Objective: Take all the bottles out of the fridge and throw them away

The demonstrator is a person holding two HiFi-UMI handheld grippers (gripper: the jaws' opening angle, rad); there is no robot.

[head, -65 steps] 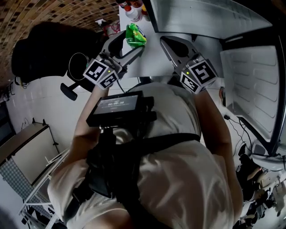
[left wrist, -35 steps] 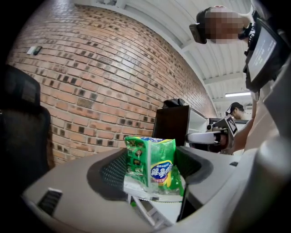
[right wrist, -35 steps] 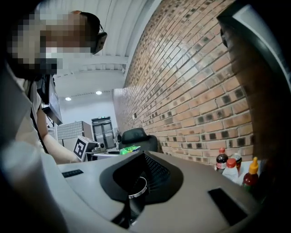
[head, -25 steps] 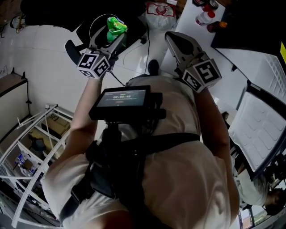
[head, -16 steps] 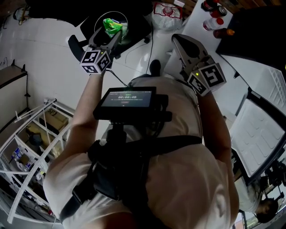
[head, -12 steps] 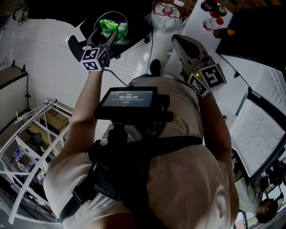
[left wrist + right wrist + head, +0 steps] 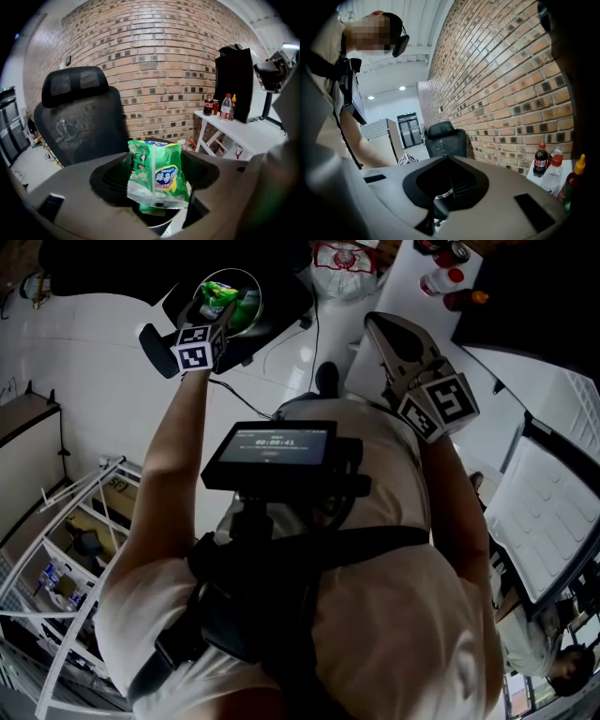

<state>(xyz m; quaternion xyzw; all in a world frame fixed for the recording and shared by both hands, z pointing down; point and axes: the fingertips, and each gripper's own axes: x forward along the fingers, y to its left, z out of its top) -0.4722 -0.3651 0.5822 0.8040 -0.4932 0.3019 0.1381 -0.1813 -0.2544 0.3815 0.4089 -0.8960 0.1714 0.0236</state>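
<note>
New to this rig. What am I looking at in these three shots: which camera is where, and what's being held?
There is no robot here. A person holds a pair of tongs in each hand, and each pair carries a cube of square markers. The head view looks steeply down from the person's head, past a small screen worn on the chest. The other two pictures come from cameras riding on each pair of tongs, looking along the jaws.

The left tongs are shut on a green snack packet, held over a round bin near a black office chair. The right tongs are shut with nothing between the jaws. By the brick wall, a white table carries a few bottles.
</note>
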